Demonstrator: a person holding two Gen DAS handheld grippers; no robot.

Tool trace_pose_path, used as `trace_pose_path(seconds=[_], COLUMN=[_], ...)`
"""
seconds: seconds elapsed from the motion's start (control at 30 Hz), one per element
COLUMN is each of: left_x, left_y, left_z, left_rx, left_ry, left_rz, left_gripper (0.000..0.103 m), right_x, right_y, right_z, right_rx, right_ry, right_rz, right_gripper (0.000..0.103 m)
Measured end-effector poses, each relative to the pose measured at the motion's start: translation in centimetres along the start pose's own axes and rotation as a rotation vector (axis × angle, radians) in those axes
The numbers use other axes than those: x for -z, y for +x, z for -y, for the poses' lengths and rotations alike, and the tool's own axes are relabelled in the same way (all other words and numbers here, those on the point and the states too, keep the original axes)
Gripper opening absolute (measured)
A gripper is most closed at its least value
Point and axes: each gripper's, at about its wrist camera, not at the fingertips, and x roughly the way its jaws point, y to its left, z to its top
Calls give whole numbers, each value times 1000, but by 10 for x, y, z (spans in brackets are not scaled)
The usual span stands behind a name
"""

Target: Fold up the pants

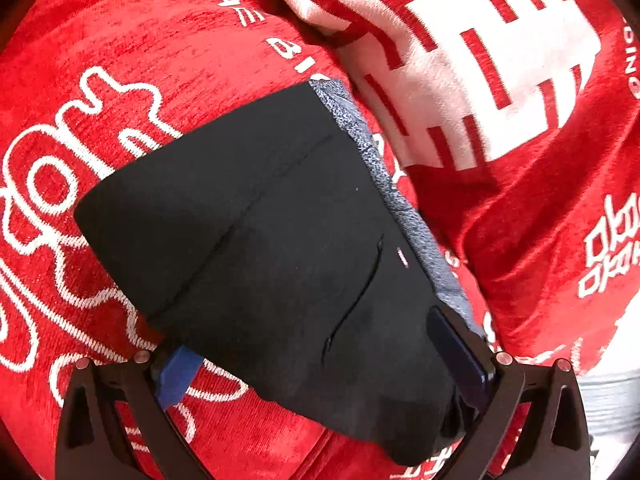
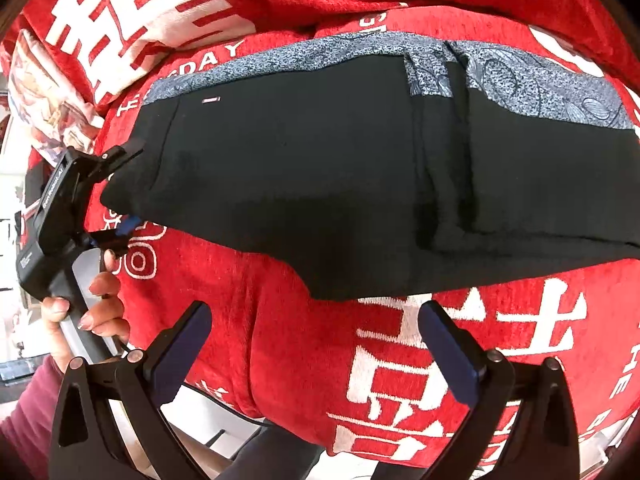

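A red blanket [image 2: 288, 320] with white lettering covers the whole surface.

— Any writing you can read?

— Only on the red blanket [image 1: 120, 60], in white. The left wrist view shows "HE BI" running along it, cut off by the black pants [image 1: 260, 220], and large looping script on the left that I can't make out.

— And the other view?

— The blanket there reads "DAY", with big white Chinese characters I can't read. The left tool [image 2: 120, 196] has a small white label, too blurred.
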Motion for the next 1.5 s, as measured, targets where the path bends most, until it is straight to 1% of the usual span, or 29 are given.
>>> trace_pose_path(seconds=[0.07,0.13,0.17,0.2,0.23,0.27,0.3,0.37,0.4,0.43,0.5,0.53,0.6,0.67,0.7,0.77,0.8,0.9,0.97,1.07,1.1,1.13,1.17,1.2,1.23,1.27,1.37,1.43,1.5], left_x=[-2,-1,2,5,8,12,18,33,42,51,61,66,67,65,64,65,68,74,73,67,69,69,69,70,73,76,83,88,95], left_y=[2,5,8,11,12,12,11,12,13,15,20,21,19,20,20,20,23,24,21,20,20,21,22,22,20,17,8,-1,-10], left_z=[10,20,28,33,36,41,49,63,69,76,87,89,92,93,94,93,94,96,95,94,94,94,93,94,97,102,121,136,154], left_rx=[-64,-173,-251,-338,-367,-378,-402,-475,-514,-552,-599,-611,-607,-602,-598,-601,-610,-626,-614,-592,-591,-594,-602,-604,-599,-591,-556,-531,-509], left_ry=[2,72,140,220,274,322,403,568,650,730,832,869,900,914,921,939,956,988,976,957,960,959,956,955,966,978,968,960,972], left_rz=[4,26,27,28,29,43,60,94,115,134,159,165,164,161,159,163,169,186,183,174,172,159,152,145,158,166,168,181,206], left_gripper=[100,77,59,46,43,42,41,40,40,40,40,40,40,40,40,40,40,40,40,40,40,40,40,40,40,40,41,41,41], right_x=[-3,-13,-19,-30,-39,-49,-60,-86,-99,-114,-139,-148,-166,-177,-181,-184,-185,-182,-178,-177,-178,-179,-181,-182,-184,-185,-179,-176,-173], right_y=[-1,-5,-8,-15,-19,-24,-30,-42,-45,-47,-45,-42,-30,-15,-5,10,22,48,70,97,104,108,111,112,110,104,74,55,33], right_z=[0,-3,-5,-7,-10,-12,-15,-26,-32,-41,-65,-76,-105,-139,-163,-193,-212,-247,-265,-269,-264,-256,-248,-241,-231,-225,-208,-192,-171], right_rx=[1,4,10,18,17,11,1,-28,-52,-87,-154,-181,-239,-250,-241,-210,-186,-161,-121,-48,-35,-22,-30,-60,-101,-113,-160,-214,-291], right_ry=[-10,-28,-39,-56,-66,-76,-88,-118,-134,-154,-192,-206,-240,-301,-363,-447,-498,-573,-611,-619,-610,-590,-556,-520,-467,-447,-456,-428,-375], right_rz=[8,20,34,53,64,77,91,110,104,84,19,-13,-92,-148,-186,-236,-274,-359,-417,-484,-494,-498,-498,-501,-503,-484,-398,-366,-327], right_gripper=[103,103,103,103,103,103,103,103,103,103,103,103,103,103,103,103,103,103,103,103,100,86,74,36,21,20,18,17,18])
